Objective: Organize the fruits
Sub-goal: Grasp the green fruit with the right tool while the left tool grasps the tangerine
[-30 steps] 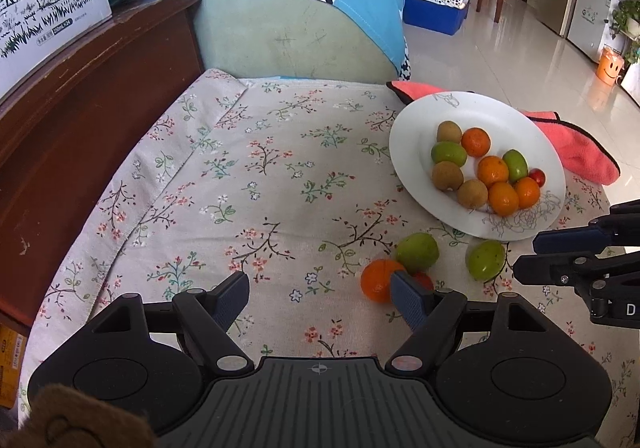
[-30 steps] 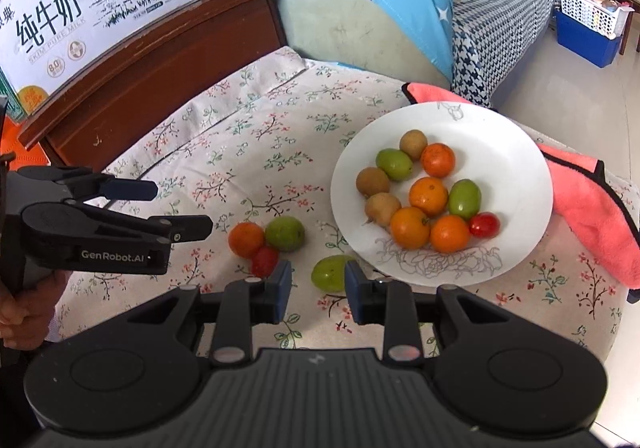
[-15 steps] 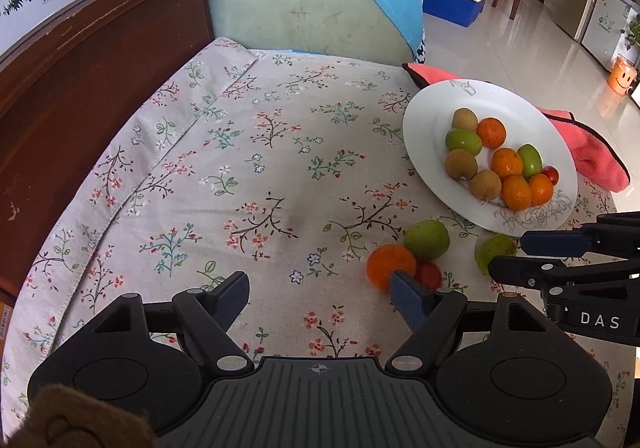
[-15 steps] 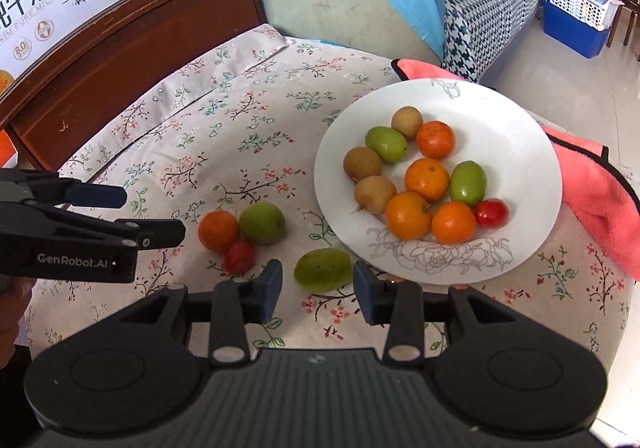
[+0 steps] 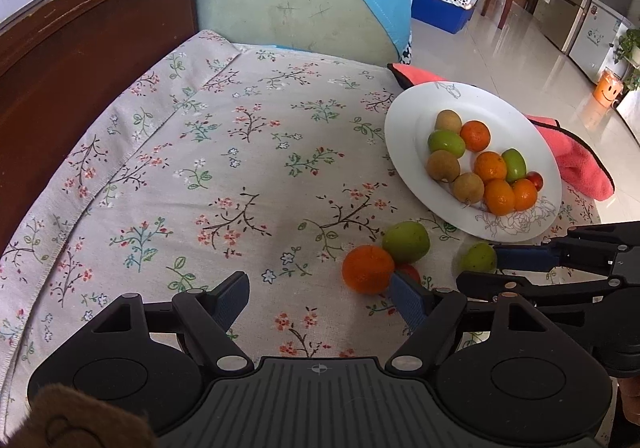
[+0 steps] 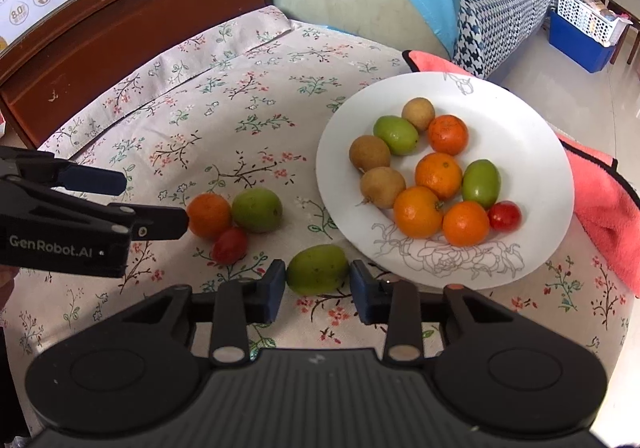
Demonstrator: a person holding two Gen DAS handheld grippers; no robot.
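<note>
The worktop [image 5: 240, 152] lies open across its left and middle. To the right the plate [image 6: 532, 152] blocks passage, with an orange [image 6: 209, 215], green fruit [image 6: 257, 209] and tomato [image 6: 229, 245] clustered just beside the left gripper [image 6: 154, 202].

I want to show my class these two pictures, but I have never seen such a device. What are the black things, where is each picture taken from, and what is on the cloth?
A person holds two hand-held grippers, each with a camera looking along its fingers. One picture is from the left gripper, whose jaws stand open and empty; the other is from the right gripper, whose jaws are closing around a green fruit without clearly touching it yet. On the flowered cloth beside it lie an orange, another green fruit and a small red fruit. The white plate already holds more fruit.
</note>
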